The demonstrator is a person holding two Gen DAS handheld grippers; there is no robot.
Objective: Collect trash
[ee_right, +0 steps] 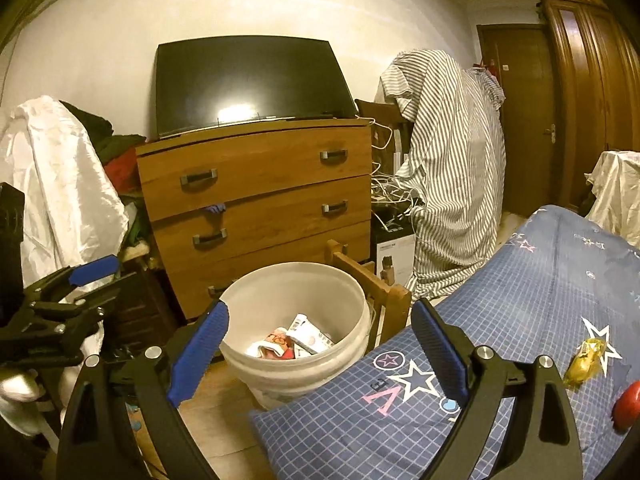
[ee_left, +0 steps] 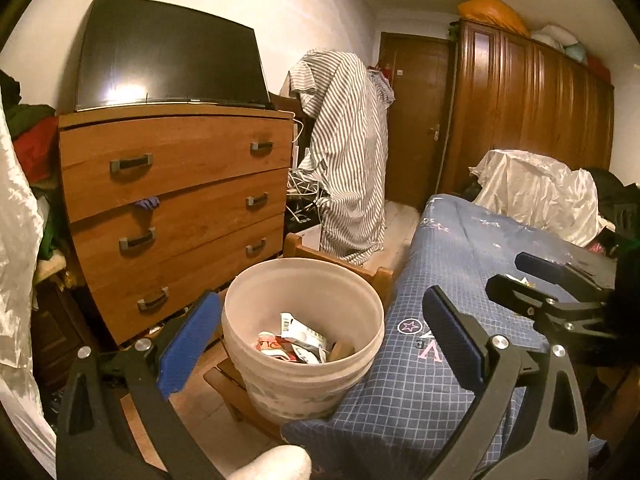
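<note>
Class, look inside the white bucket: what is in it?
Inside the white bucket lie crumpled wrappers and a small brown piece. Anything under that pile is hidden.

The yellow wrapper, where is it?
In the right wrist view, the yellow wrapper lies on the blue bed cover at the right, beside a red thing, away from the bucket.

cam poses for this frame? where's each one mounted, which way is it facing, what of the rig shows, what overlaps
Left wrist: sits on the left gripper, faces forward and slightly down at the white bucket and dresser; its own open blue pads show, the right gripper at right edge.
Right wrist: sits on the right gripper, same heading; jaws open and empty, left gripper at left edge; yellow wrapper on the blue bedspread.
Shared: bucket with trash, dresser, TV, striped sheet, bedspread.
</note>
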